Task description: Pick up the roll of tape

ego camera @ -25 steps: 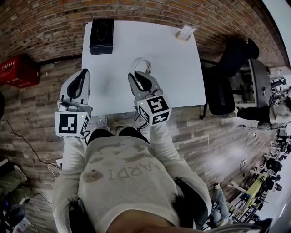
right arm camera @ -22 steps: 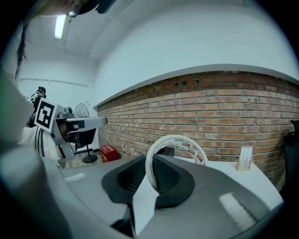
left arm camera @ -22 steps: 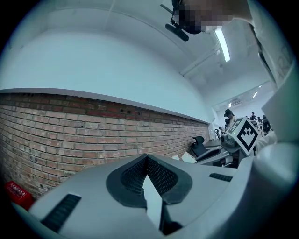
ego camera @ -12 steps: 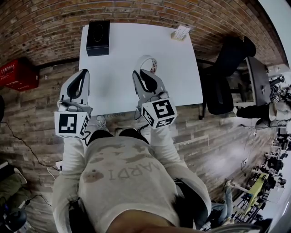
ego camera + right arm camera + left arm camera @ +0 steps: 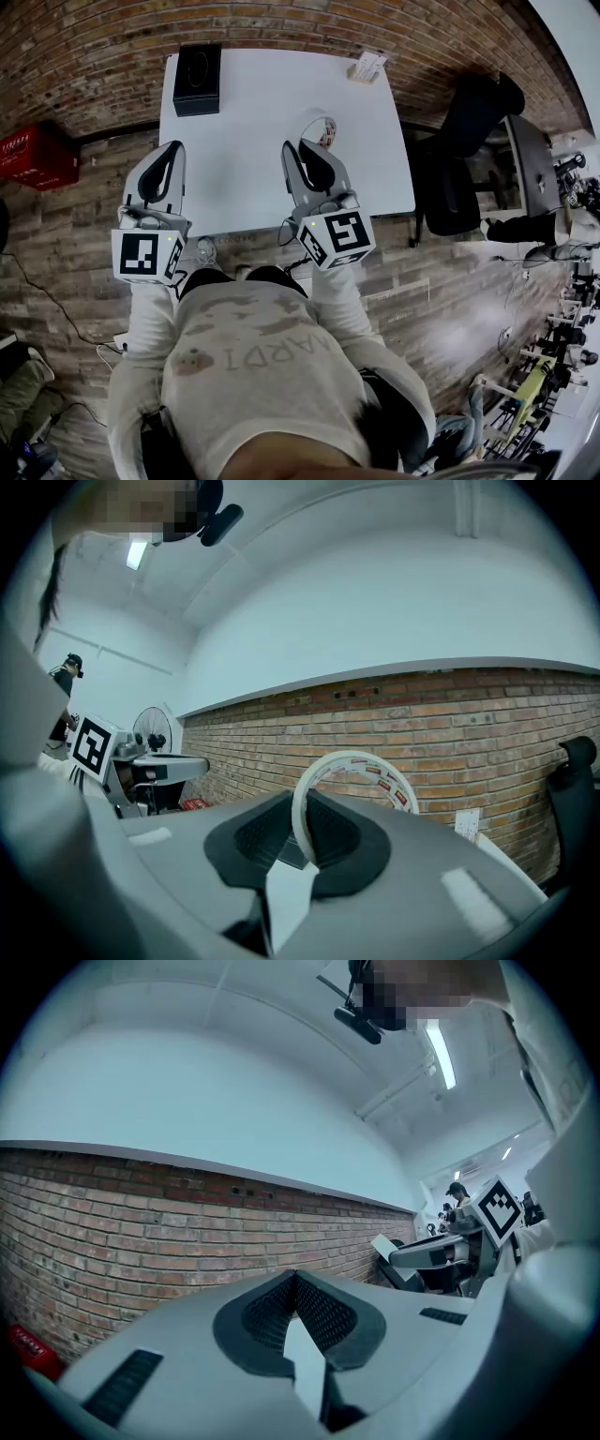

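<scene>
The roll of tape point(image 5: 361, 766) is a thin white ring with red print inside. It stands upright between the pads of my right gripper point(image 5: 302, 829), which is shut on its near rim. In the head view the roll of tape point(image 5: 323, 129) sticks out past the right gripper point(image 5: 314, 155), lifted above the white table point(image 5: 244, 112). My left gripper point(image 5: 161, 157) hovers off the table's left edge, shut with nothing in it. In the left gripper view the left gripper point(image 5: 295, 1283) has its pads meeting, and brick wall lies beyond.
A black box point(image 5: 197, 80) sits at the table's far left corner and a small pale block point(image 5: 367, 67) at its far right corner. A black office chair point(image 5: 469, 159) stands right of the table. A red case point(image 5: 37, 150) lies on the floor at left.
My right gripper has risen with the roll of tape in it and drifted right, off the tabletop. The left gripper has hardly moved.
</scene>
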